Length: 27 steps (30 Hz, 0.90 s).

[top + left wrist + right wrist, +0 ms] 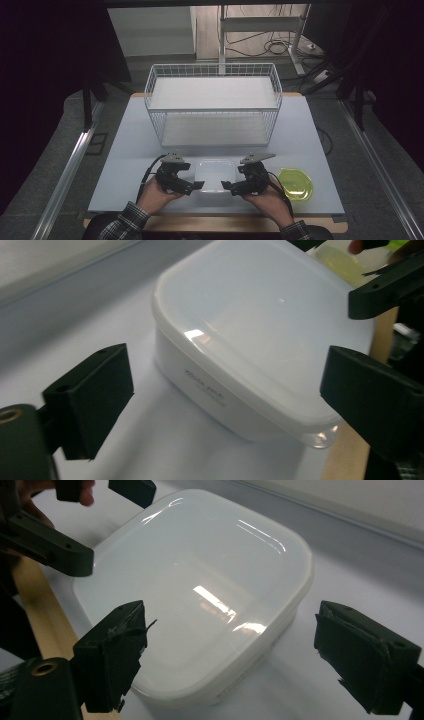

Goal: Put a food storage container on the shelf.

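A lidded container (214, 175) sits on the table (125, 165) between the left hand-held gripper (196, 186) and the right hand-held gripper (228, 186), with a wire basket (213, 102) beyond them and a separate lid (296, 183) just right of the right one.

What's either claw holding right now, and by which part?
Nothing is held. The left claw and right claw both stand open, one at each side of the lidded white container, jaws clear of its walls.
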### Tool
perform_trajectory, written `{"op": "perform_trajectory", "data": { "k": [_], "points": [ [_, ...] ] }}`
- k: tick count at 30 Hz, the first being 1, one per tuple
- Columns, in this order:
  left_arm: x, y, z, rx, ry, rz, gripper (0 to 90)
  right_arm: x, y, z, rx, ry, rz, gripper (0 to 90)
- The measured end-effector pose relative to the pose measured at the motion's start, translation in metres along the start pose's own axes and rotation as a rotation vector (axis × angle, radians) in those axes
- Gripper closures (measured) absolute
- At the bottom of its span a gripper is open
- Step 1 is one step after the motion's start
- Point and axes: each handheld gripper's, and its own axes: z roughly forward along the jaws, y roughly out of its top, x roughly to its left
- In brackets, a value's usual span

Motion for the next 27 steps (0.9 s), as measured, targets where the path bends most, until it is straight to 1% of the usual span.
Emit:
{"op": "perform_trajectory", "data": {
  "k": [1,4,6,7,9,12,14,17,19,20,21,22,25,26,27],
  "points": [
    [0.001,0.0,0.001,-0.002,-0.025,-0.018,9.5,-0.001,0.001,0.001,0.006,0.012,0.014,15.8],
    [0.001,-0.001,0.003,-0.006,-0.056,-0.029,12.5,-0.002,0.002,0.002,0.025,0.044,0.041,19.8],
    [0.0,-0.001,0.004,-0.004,-0.089,-0.04,16.3,-0.003,0.003,0.003,0.035,0.057,0.057,21.3],
    [-0.001,-0.001,0.004,0.001,-0.085,-0.041,16.7,-0.003,0.003,0.002,0.041,0.063,0.067,22.1],
    [-0.004,-0.001,0.004,0.002,-0.074,-0.036,16.8,-0.002,0.003,0.001,0.051,0.059,0.071,23.1],
    [-0.01,-0.001,0.0,0.014,-0.043,-0.006,19.0,0.003,0.003,-0.001,0.061,0.041,0.053,24.9],
    [-0.014,-0.002,-0.002,0.019,-0.031,0.001,21.0,0.006,0.003,-0.003,0.061,0.024,0.04,26.8],
    [-0.018,-0.004,-0.005,0.017,-0.025,-0.005,25.8,0.01,0.001,-0.007,0.052,0.005,0.03,31.2],
    [-0.019,-0.006,-0.006,0.009,-0.026,-0.015,29.0,0.012,-0.001,-0.011,0.047,-0.005,0.037,35.4],
    [-0.02,-0.007,-0.007,0.006,-0.024,-0.025,30.8,0.012,-0.002,-0.012,0.046,-0.005,0.043,38.3],
    [-0.02,-0.008,-0.008,0.003,-0.021,-0.035,33.0,0.013,-0.002,-0.014,0.046,-0.011,0.059,42.3],
    [-0.021,-0.008,-0.009,-0.002,-0.017,-0.04,34.8,0.013,-0.003,-0.016,0.042,-0.013,0.064,44.3],
    [-0.025,-0.009,-0.011,-0.004,0.0,-0.045,38.7,0.013,-0.005,-0.019,0.034,-0.014,0.076,48.3],
    [-0.026,-0.008,-0.012,-0.002,0.011,-0.056,39.9,0.014,-0.005,-0.02,0.035,-0.013,0.091,49.8],
    [-0.026,-0.008,-0.012,-0.002,0.011,-0.056,42.0,0.013,-0.005,-0.021,0.034,-0.008,0.098,51.2]
  ]
}}
